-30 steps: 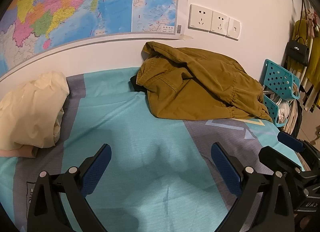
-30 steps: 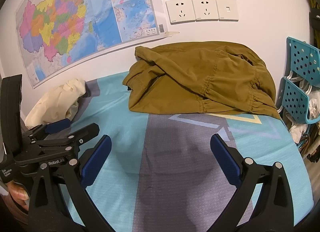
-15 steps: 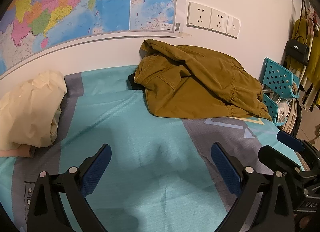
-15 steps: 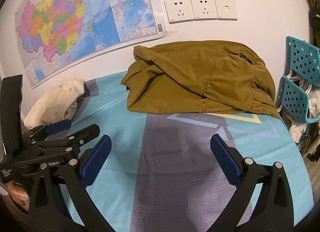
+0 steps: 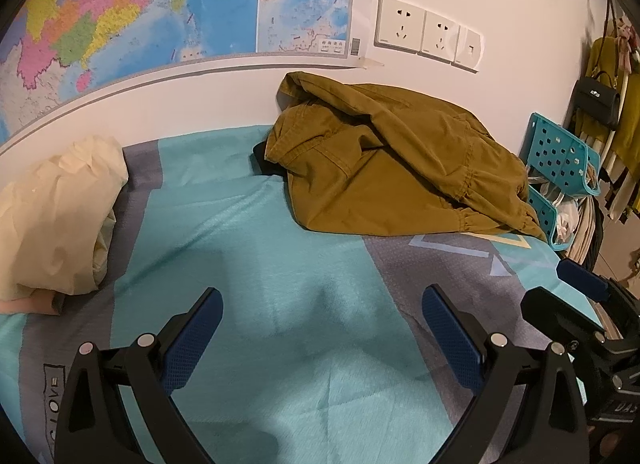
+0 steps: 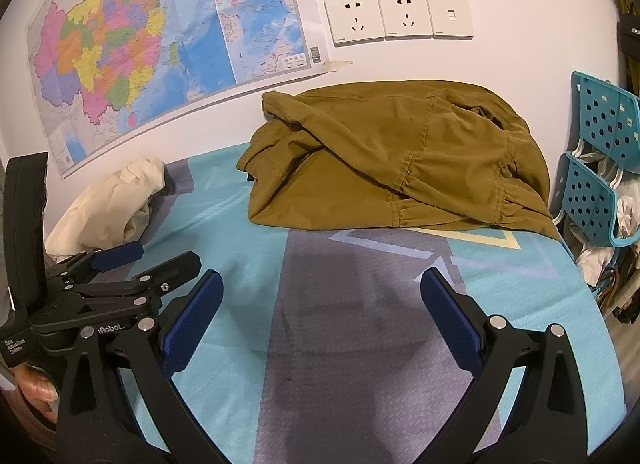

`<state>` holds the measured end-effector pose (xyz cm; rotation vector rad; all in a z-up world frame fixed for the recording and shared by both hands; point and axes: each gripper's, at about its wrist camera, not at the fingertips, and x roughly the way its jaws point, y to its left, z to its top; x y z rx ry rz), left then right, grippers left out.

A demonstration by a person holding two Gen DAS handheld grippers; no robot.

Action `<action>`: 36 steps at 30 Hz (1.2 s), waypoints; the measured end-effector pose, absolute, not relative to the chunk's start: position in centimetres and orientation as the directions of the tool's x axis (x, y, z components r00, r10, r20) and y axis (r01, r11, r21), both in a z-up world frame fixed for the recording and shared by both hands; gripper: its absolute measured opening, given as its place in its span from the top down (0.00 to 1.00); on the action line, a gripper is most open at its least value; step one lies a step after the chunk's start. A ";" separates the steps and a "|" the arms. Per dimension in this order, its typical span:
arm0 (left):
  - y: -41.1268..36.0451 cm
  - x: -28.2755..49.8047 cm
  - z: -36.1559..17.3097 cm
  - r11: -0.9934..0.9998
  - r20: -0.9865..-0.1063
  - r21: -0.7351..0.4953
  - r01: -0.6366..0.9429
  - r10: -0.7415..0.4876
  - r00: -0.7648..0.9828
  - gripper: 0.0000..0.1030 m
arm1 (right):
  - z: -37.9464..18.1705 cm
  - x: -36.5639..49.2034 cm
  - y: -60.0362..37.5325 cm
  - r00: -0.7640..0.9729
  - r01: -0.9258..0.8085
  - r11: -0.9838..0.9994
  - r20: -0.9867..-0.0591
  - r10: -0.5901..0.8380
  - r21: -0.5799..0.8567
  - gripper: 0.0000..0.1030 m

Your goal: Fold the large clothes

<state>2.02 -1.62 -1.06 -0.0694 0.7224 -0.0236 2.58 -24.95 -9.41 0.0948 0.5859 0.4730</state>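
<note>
An olive-brown jacket (image 5: 396,167) (image 6: 396,159) lies crumpled against the wall at the far side of a bed with a teal and grey sheet (image 5: 256,248) (image 6: 360,304). Something dark peeks out under its left edge. My left gripper (image 5: 320,324) hovers open over the teal sheet, well short of the jacket, with nothing between its blue pads. My right gripper (image 6: 320,304) is also open and empty over the grey stripe, nearer the jacket's hem. Each gripper appears at the edge of the other's view.
A cream bundle of cloth (image 5: 52,215) (image 6: 108,207) sits at the left of the bed. A map (image 6: 160,43) and wall sockets (image 6: 396,15) hang above. Teal perforated baskets (image 6: 600,167) with clothes stand off the bed's right edge. A hand (image 6: 36,388) holds the left gripper.
Both grippers have edged slightly forward toward the jacket, which now sits a little lower and larger in view. Jaws stay open; the jacket has not moved.
</note>
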 end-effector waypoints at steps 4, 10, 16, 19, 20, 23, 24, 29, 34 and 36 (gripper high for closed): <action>-1.7 2.5 -1.2 0.998 -0.665 -0.071 0.000 -0.047 0.746 0.06 | -9.3 3.1 -25.0 0.729 -0.403 0.889 -0.511 0.455 0.217 0.05; -1.7 3.2 -1.4 0.998 -0.674 -0.069 -0.005 -0.043 0.738 0.06 | -9.2 3.8 -25.1 0.733 -0.402 0.891 -0.510 0.450 0.209 0.05; -1.8 4.3 -1.4 0.998 -0.681 -0.070 -0.005 -0.044 0.731 0.06 | -9.1 4.5 -25.1 0.731 -0.413 0.890 -0.512 0.451 0.194 0.05; -1.9 5.1 -1.5 0.998 -0.687 -0.067 -0.005 -0.042 0.725 0.06 | -8.8 5.4 -25.1 0.731 -0.422 0.888 -0.511 0.452 0.181 0.05; -1.8 5.5 -1.6 0.998 -0.692 -0.065 -0.006 -0.040 0.721 0.06 | -8.7 5.8 -25.0 0.732 -0.427 0.888 -0.512 0.450 0.169 0.05; -1.2 6.6 -1.8 0.998 -0.699 -0.054 -0.028 -0.018 0.715 0.06 | -7.9 7.6 -24.5 0.740 -0.451 0.883 -0.500 0.450 0.128 0.05; -0.8 7.3 -1.9 0.998 -0.704 -0.047 -0.043 -0.003 0.710 0.06 | -7.8 8.1 -24.3 0.740 -0.457 0.881 -0.499 0.451 0.118 0.05; 0.9 10.4 -2.8 0.996 -0.736 -0.052 -0.077 0.014 0.676 0.06 | -7.0 13.3 -21.5 0.745 -0.495 0.869 -0.515 0.425 0.002 0.07; 1.5 13.1 -3.4 0.995 -0.757 -0.048 -0.091 0.023 0.653 0.06 | -6.7 17.5 -18.2 0.735 -0.541 0.837 -0.529 0.425 -0.078 0.20; 1.3 14.2 -3.7 0.995 -0.761 -0.065 -0.079 0.002 0.649 0.06 | -6.5 18.7 -16.9 0.741 -0.553 0.826 -0.521 0.425 -0.112 0.22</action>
